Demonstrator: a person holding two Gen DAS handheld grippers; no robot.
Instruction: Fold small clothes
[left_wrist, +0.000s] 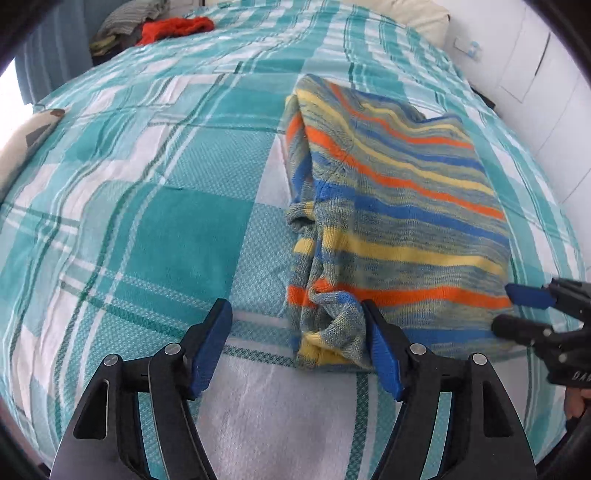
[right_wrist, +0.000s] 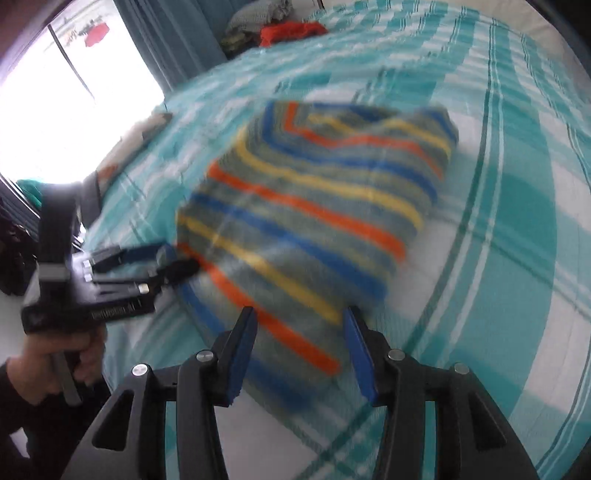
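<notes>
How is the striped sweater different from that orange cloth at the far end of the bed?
The striped sweater lies folded flat near both grippers; the orange cloth sits crumpled at the bed's far edge beside a grey pile. The sweater has blue, yellow and orange bands; the cloth is plain orange. Both rest on the teal plaid bedspread.

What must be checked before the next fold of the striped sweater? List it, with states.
1. Left gripper open: ok, jaws spread wide.
2. Right gripper open: ok.
3. Striped sweater lying on the plaid bedspread, already partly folded: ok.
4. Near left corner flat: not ok, a sleeve end is bunched beside the left gripper's right finger.
5. Right gripper aligned on the near edge: cannot tell, its view is motion-blurred.
6. Orange garment far from the sweater: ok.
</notes>
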